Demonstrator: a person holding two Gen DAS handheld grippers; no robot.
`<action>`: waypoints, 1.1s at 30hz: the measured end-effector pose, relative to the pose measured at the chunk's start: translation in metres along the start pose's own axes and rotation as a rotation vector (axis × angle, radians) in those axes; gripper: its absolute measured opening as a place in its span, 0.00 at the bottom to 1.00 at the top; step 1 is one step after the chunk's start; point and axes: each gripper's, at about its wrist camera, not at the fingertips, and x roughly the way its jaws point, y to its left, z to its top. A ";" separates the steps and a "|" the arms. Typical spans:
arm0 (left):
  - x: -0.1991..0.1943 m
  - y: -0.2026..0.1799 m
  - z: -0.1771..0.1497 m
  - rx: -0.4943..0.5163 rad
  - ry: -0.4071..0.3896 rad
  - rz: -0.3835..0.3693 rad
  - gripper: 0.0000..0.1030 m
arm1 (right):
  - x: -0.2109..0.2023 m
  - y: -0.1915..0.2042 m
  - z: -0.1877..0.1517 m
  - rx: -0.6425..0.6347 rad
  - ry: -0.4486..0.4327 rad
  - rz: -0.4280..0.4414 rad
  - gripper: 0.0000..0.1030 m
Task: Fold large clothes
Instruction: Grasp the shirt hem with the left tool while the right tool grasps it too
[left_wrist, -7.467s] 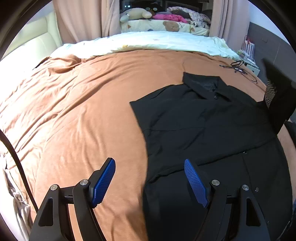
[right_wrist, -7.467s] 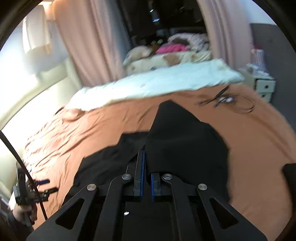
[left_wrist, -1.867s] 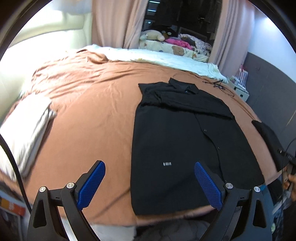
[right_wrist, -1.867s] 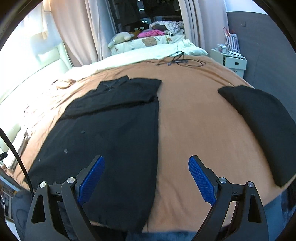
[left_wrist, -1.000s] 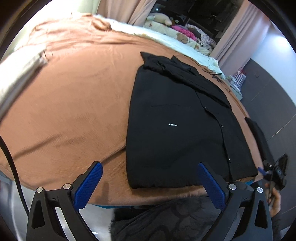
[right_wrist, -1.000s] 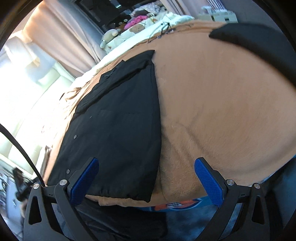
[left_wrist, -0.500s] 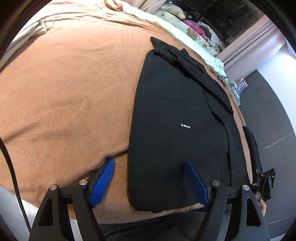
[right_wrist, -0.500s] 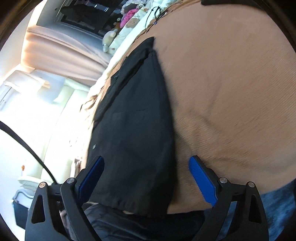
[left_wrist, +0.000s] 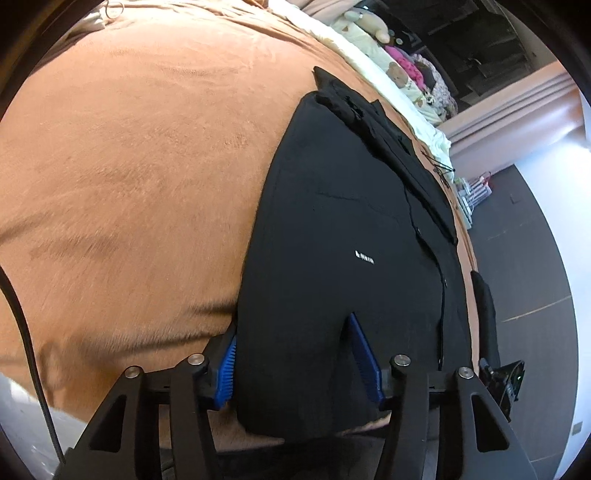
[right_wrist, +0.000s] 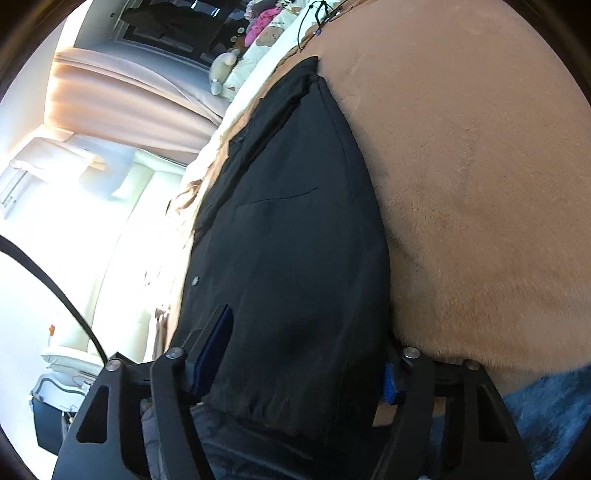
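Observation:
A large black button shirt (left_wrist: 343, 229) lies flat on the orange-brown bed cover (left_wrist: 140, 155), sleeves folded in, collar at the far end. My left gripper (left_wrist: 299, 358) is open with its blue pads astride the shirt's near left hem corner, one pad under the edge. My right gripper (right_wrist: 299, 354) is open astride the shirt's (right_wrist: 295, 229) near right hem corner, the right pad mostly hidden by cloth. Neither has closed on the fabric.
A second folded black garment (left_wrist: 484, 306) lies at the bed's right edge. Stuffed toys and pillows (left_wrist: 402, 62) sit at the far end, with a black cable (right_wrist: 317, 22) on the cover. The bed's near edge is just under both grippers.
Both grippers have dropped and moved forward onto the shirt's near hem corners, and their jaws have narrowed around the cloth edge.

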 end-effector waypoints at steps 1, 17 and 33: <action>0.002 0.001 0.002 -0.020 0.003 0.002 0.51 | 0.004 0.002 0.002 -0.004 -0.003 -0.017 0.52; -0.050 -0.023 0.006 -0.001 -0.080 -0.055 0.09 | -0.014 0.051 0.013 -0.042 -0.090 -0.029 0.00; -0.172 -0.055 -0.017 0.022 -0.258 -0.168 0.08 | -0.093 0.088 -0.032 -0.194 -0.164 0.109 0.00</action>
